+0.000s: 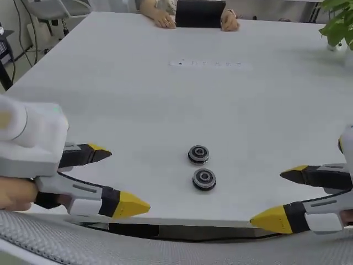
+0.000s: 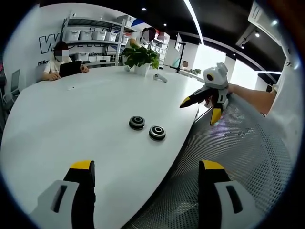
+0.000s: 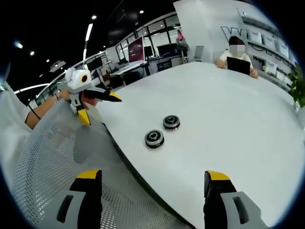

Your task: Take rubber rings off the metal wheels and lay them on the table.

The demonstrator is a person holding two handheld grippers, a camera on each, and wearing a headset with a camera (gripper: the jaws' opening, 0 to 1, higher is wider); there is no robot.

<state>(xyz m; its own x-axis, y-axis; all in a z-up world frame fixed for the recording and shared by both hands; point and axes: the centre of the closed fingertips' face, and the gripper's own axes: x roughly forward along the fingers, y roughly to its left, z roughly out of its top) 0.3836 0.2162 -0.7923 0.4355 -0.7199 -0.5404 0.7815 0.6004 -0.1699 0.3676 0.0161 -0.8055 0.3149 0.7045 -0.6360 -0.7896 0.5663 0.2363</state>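
Two small metal wheels with dark rubber rings lie flat and side by side on the white table (image 1: 165,99), near its front edge. One is the farther wheel (image 1: 198,154) (image 2: 137,122) (image 3: 171,122), the other the nearer wheel (image 1: 204,179) (image 2: 157,133) (image 3: 154,138). My left gripper (image 1: 124,179) (image 2: 147,167) (image 3: 102,110) hovers to their left, open and holding nothing. Off to their right my right gripper (image 1: 270,197) (image 3: 152,175) (image 2: 198,112) is open too, with nothing between its yellow-tipped jaws. Both grippers are well apart from the wheels.
A grey mesh chair back (image 1: 55,243) lies just below the table's front edge. At the far end a person rests both hands beside a dark device (image 1: 199,14). A potted plant (image 1: 336,25) stands at the far right corner.
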